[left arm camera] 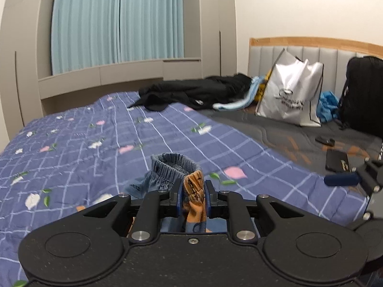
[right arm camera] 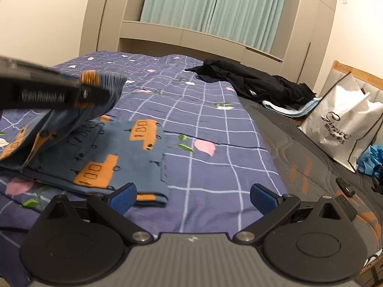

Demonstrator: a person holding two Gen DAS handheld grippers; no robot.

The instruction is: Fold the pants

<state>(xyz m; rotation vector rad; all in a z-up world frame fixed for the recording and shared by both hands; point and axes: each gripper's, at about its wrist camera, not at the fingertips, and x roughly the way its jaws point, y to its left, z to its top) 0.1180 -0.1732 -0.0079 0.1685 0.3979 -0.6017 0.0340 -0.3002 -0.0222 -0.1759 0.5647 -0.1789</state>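
The bed point(right arm camera: 215, 129), spread with a purple-blue checked quilt printed with pink flowers, carries everything here; a heap of black clothing point(right arm camera: 258, 86) lies toward its far edge, and a white shopping bag point(right arm camera: 340, 129) leans at the padded grey headboard point(left arm camera: 311, 55) on the right side.

The small blue pants with orange bus prints and an elastic waistband point(right arm camera: 115, 157) lie near the bed's near edge, most of the fabric flat on the quilt and one end raised. The left gripper point(left arm camera: 193, 197) is pressed together on a gathered bunch of that fabric at the waistband, holding it lifted above the flat part. The right gripper point(right arm camera: 192, 197) is spread wide with nothing between its blue pads, hovering just beside the pants' near right corner.

The step in hand looks like carrying the raised end over the flat part to make a fold. To do it well, I would keep the left pinch firm and travel low and straight, so the layers land edge on edge. The free right gripper could pin the flat corner so the lower layer does not drag or wrinkle across the quilt.
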